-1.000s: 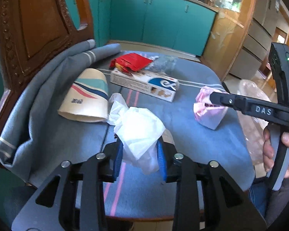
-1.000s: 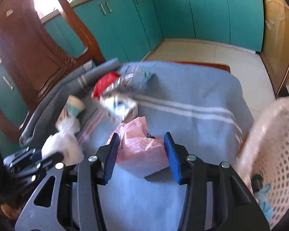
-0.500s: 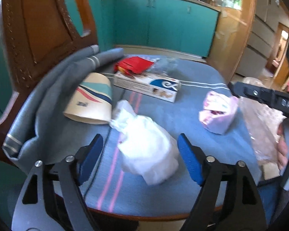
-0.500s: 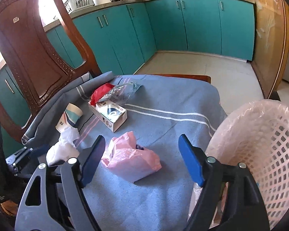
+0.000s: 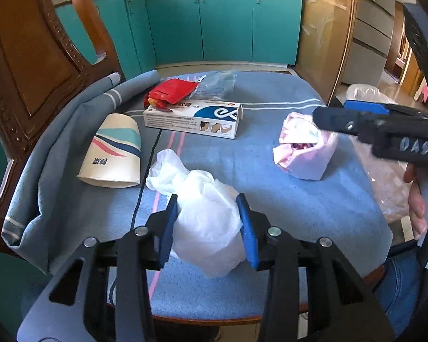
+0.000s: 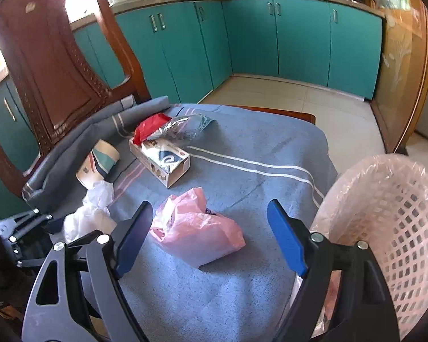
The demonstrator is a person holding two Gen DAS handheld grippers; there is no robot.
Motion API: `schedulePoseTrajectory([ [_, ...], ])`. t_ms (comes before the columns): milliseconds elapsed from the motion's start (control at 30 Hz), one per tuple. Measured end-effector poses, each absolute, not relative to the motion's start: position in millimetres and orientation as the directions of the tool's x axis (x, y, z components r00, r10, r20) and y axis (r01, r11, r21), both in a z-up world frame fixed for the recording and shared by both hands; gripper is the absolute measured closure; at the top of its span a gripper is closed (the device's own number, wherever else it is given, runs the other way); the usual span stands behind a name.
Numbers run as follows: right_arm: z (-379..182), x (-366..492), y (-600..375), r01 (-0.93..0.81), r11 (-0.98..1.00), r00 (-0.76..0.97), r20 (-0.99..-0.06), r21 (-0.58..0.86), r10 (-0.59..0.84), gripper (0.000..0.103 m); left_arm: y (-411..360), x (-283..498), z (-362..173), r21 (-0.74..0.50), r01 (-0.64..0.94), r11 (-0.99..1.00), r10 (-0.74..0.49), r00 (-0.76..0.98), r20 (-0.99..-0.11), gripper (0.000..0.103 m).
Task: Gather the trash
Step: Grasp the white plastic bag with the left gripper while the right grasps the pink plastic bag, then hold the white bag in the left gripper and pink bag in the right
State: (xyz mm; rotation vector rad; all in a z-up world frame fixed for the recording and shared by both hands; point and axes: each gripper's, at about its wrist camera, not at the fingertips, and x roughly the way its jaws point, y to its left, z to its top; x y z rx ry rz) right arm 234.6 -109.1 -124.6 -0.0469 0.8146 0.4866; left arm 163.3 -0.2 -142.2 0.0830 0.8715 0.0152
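My left gripper (image 5: pixel 208 222) pinches the crumpled white plastic bag (image 5: pixel 205 222) between its blue pads at the near edge of the blue cloth (image 5: pixel 271 199). My right gripper (image 6: pixel 211 239) stands spread wide above the pink plastic bag (image 6: pixel 197 230), which lies on the cloth between the fingers without touching either pad.

Beyond the white bag, to the left, a paper cup (image 5: pixel 114 151) lies on its side, close beside the bag's loose tail. Farther off sits a white and blue carton (image 5: pixel 194 118), with a red wrapper (image 5: pixel 171 92) and a clear wrapper (image 5: pixel 216 85) just behind it. A carved wooden chair back (image 5: pixel 28 65) rises on the far left, with the cloth bunched against it. The pink lined basket (image 6: pixel 391 228) stands at the right, just off the cloth's edge, beside my right gripper's outer finger.
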Motion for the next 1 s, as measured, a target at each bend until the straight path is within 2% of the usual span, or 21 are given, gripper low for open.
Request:
schedulePoseTrajectory([
  [167, -142.5, 234.0, -86.2, -0.453, 0.889, 0.562, -0.752, 0.070, 0.346, 0.022, 0.5, 161.0, -144.8, 0.082, 0.018, 0.996, 0.053, 0.635, -0.771, 0.061],
  [467, -149.1, 229.5, -62.8, -0.494, 0.869, 0.564, -0.752, 0.024, 0.342, 0.023, 3.7, 160.0, -149.6, 0.078, 0.006, 0.997, 0.058, 0.618, -0.784, 0.059],
  [600, -148.9, 228.3, -60.8, -0.511, 0.859, 0.554, -0.750, 0.038, 0.362, 0.033, 7.0, 161.0, -151.6, 0.063, -0.003, 0.998, 0.052, 0.611, -0.790, 0.059],
  [1000, -145.2, 224.3, -63.9, -0.511, 0.859, 0.559, -0.745, 0.036, 0.364, 0.039, 9.6, 162.1, -154.2, 0.047, -0.033, 0.998, 0.057, 0.599, -0.799, 0.044],
])
